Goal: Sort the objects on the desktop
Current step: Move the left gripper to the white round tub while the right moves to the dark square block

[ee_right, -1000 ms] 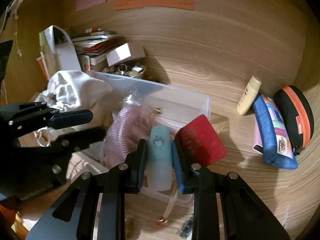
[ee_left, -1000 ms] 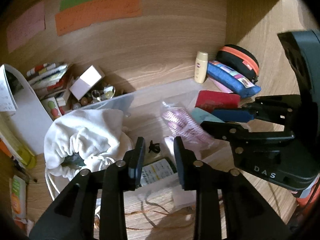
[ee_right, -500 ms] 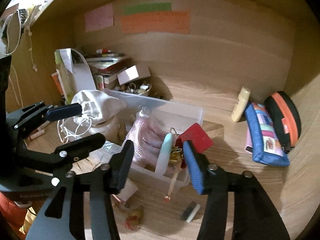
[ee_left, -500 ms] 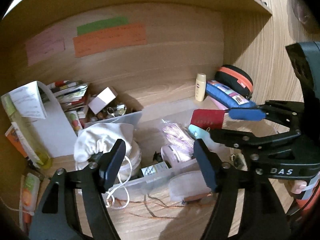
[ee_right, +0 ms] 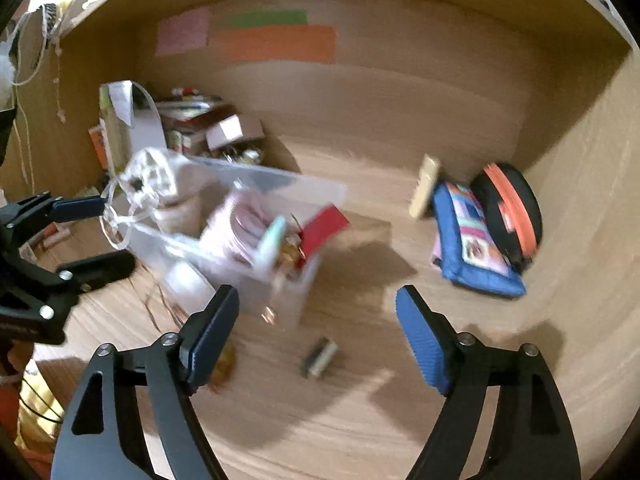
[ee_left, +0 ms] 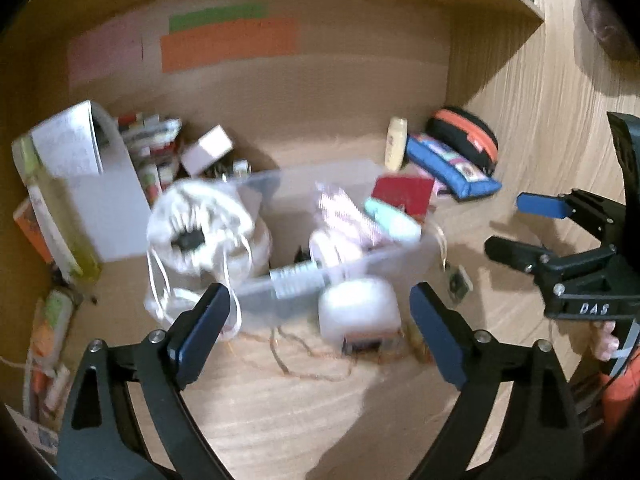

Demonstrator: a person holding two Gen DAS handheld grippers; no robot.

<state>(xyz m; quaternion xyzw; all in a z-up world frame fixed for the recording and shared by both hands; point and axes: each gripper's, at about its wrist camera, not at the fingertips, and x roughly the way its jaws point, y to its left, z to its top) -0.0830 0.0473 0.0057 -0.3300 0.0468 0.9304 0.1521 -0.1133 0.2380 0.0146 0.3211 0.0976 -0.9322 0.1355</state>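
Wooden desk alcove (ee_left: 320, 420), cluttered. Clear bin (ee_left: 344, 276) sits centre, holding a red pouch (ee_left: 402, 194) and pink bundle. Left gripper (ee_left: 320, 312) and right gripper (ee_right: 316, 320) have just been opening, jaws spread, nothing between. Recommend choosing one loose item, approaching squarely before closing.

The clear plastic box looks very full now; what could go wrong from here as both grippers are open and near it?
1. The mint tube and red wallet lean over the clear plastic box rim; a nudge might tip them out.
2. The white drawstring bag trails cords near the left gripper, whose jaws have just opened with nothing between them; the fingers could snag.
3. The right gripper, also just opened, could knock the small clip.
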